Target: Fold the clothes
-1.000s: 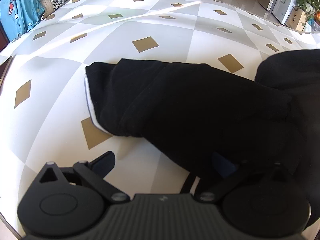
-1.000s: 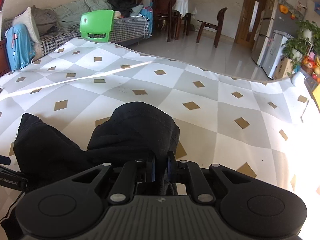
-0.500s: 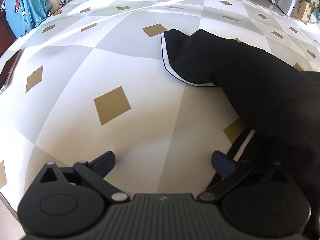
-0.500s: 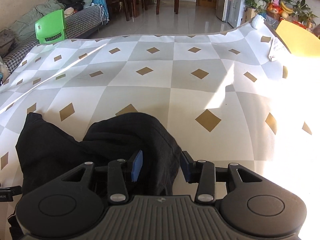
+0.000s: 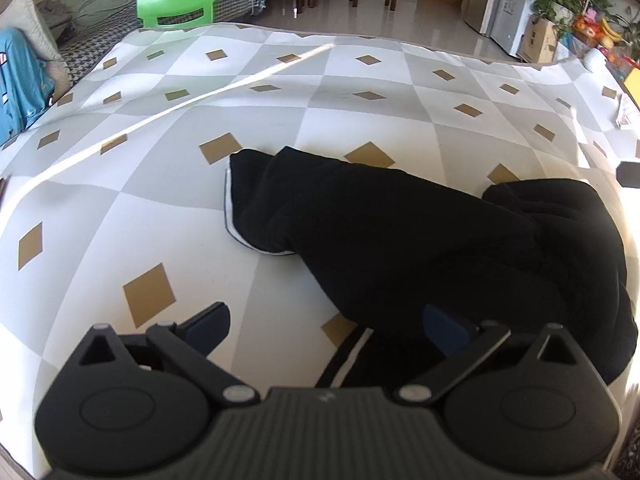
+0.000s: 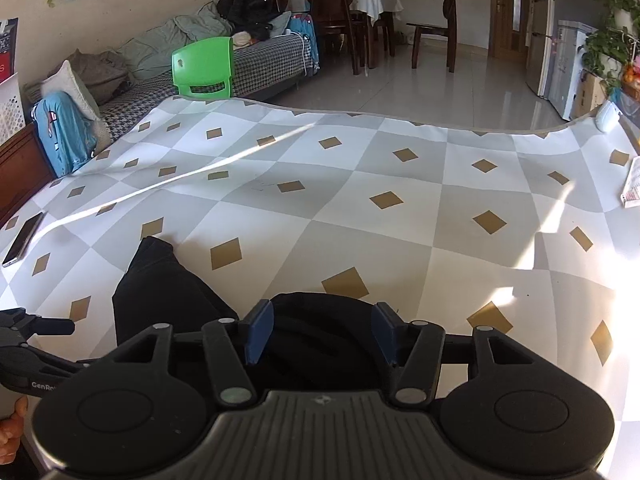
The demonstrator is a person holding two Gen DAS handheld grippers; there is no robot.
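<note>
A black garment (image 5: 400, 232) with a thin white stripe along its edge lies bunched in a long folded shape on the checked tablecloth (image 5: 160, 208). My left gripper (image 5: 328, 326) stands wide open above the near edge of the cloth, holding nothing, with its right fingertip (image 5: 444, 330) over the black fabric. My right gripper (image 6: 323, 332) hovers over the rounded right end of the garment (image 6: 320, 312). Its jaws are opening, and the fabric lies below and between the blue pads (image 6: 260, 332) without being pressed.
A phone (image 6: 22, 240) lies near the table's left edge and a paper (image 6: 632, 184) at the right edge. A green chair (image 6: 204, 68) and a sofa piled with clothes stand beyond the far edge. A person's hand (image 6: 10, 432) shows at the lower left.
The right gripper was shut on the black cloth and has spread its jaws, letting go. Both grippers have drawn back and up from the garment. The left gripper has stayed open.
</note>
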